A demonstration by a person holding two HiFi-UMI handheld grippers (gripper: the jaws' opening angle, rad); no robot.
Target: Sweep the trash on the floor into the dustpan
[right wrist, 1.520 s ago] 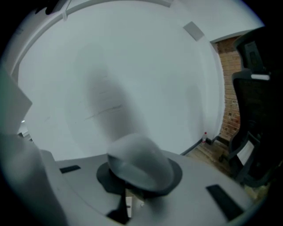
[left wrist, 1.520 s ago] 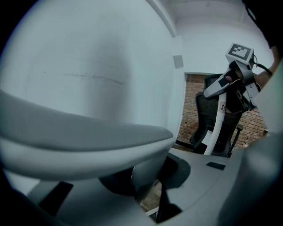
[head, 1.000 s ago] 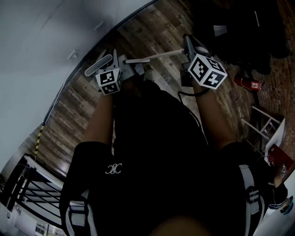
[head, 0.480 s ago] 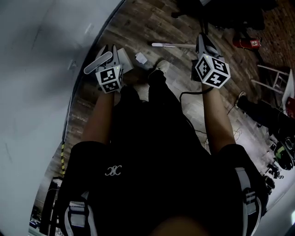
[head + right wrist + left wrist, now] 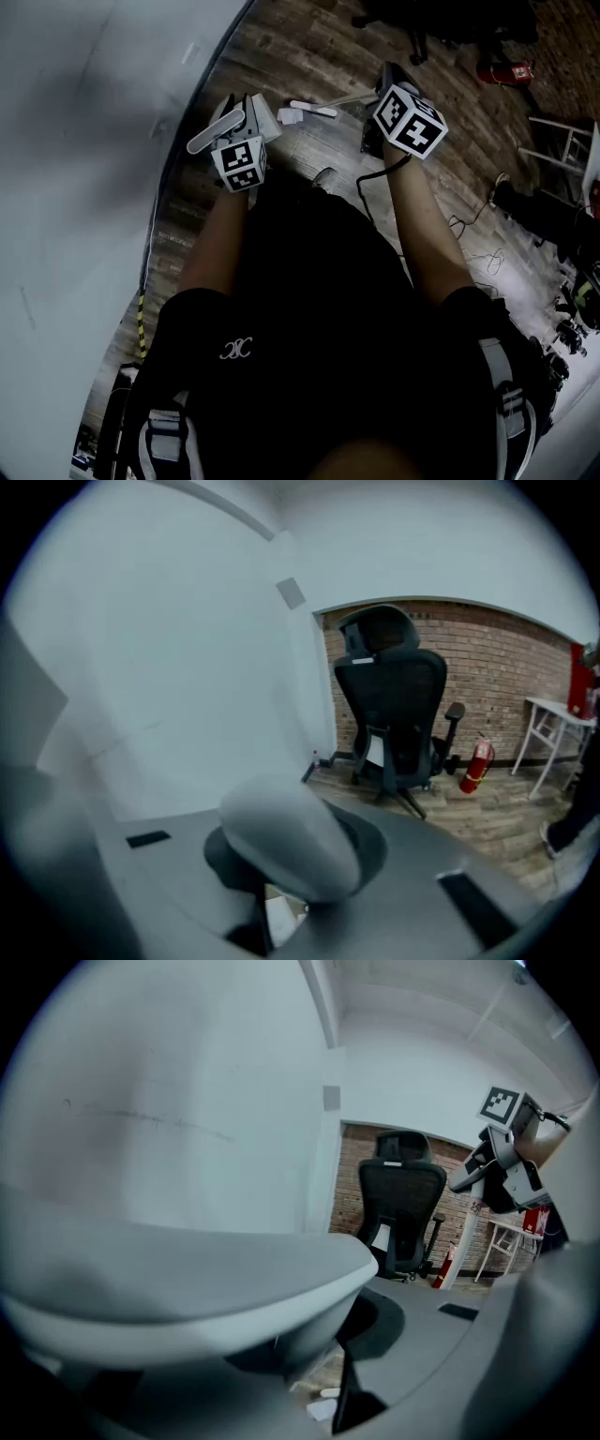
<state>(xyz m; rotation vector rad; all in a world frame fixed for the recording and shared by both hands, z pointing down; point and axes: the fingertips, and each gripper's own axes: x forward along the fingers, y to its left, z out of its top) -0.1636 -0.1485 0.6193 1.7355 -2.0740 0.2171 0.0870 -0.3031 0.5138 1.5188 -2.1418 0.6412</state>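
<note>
By the pale wall (image 5: 84,141) along the floor's left edge, the left gripper (image 5: 246,127) has its fingers clamped on a broad grey handle (image 5: 187,1279). Just to its right a white paper scrap (image 5: 289,116), the trash, lies on the wooden floor (image 5: 309,47) between the two grippers. The right gripper (image 5: 386,89) has its fingers closed round a rounded grey handle (image 5: 286,841), with a pale stick (image 5: 349,97) just left of it, and beyond stand a black office chair (image 5: 394,714) and a red fire extinguisher (image 5: 476,764).
</note>
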